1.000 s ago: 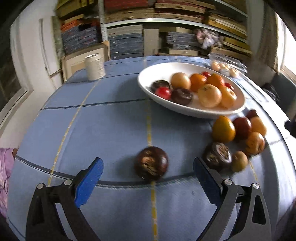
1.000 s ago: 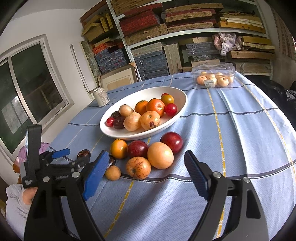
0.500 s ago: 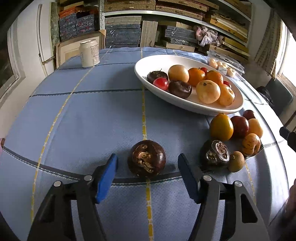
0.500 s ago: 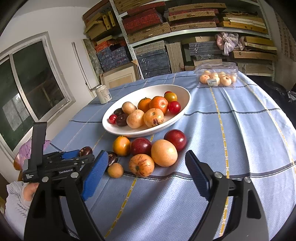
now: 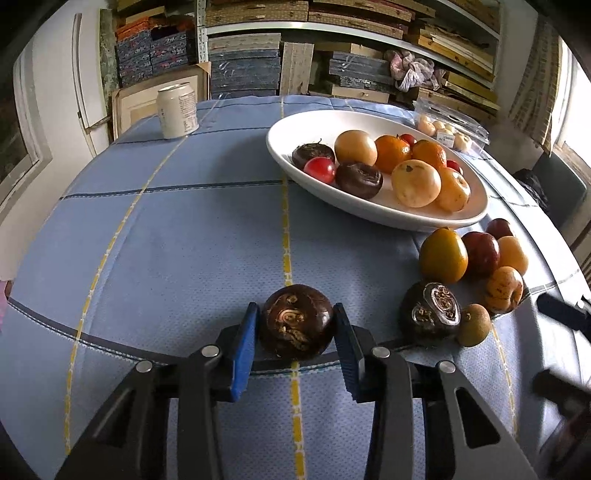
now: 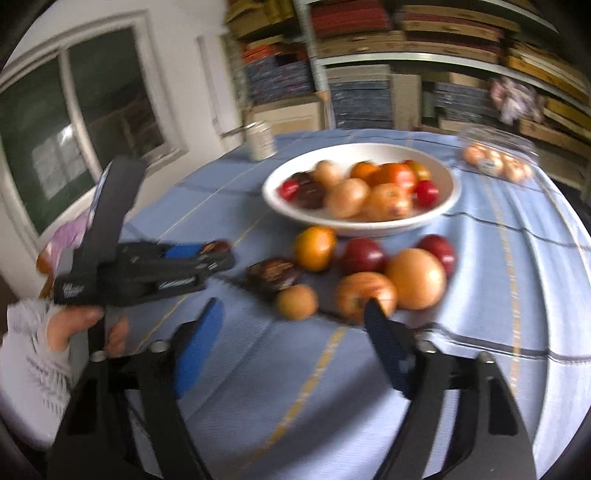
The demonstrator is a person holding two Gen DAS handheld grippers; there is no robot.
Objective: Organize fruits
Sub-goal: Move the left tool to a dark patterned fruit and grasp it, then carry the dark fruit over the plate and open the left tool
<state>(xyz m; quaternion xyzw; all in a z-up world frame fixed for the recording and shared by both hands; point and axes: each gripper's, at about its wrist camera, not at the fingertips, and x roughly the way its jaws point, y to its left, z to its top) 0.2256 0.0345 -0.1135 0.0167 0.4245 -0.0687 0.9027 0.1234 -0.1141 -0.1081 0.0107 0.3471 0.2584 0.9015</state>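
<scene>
- Near the counter's front edge, on the blue cloth, my left gripper (image 5: pixel 295 328) has just been closing; its fingers (image 5: pixel 243 350) now clench the dark round fruit (image 5: pixel 295 322).
- Next, I judge: lift and carry it to the white bowl (image 5: pixel 369 212) at the far right.
- My right gripper (image 6: pixel 295 332) has been narrowing, nothing between, near the small brown fruit (image 6: pixel 296 301).
- Loose fruit crowds the bowl's near side; a can (image 5: pixel 177 110) stands clear at the far left.

Crammed shelves (image 5: pixel 332 22) (stacked boards) — window (image 6: pixel 74 122) on white wall.

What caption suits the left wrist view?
Left gripper closing on a dark brown fruit, white bowl beyond.
</scene>
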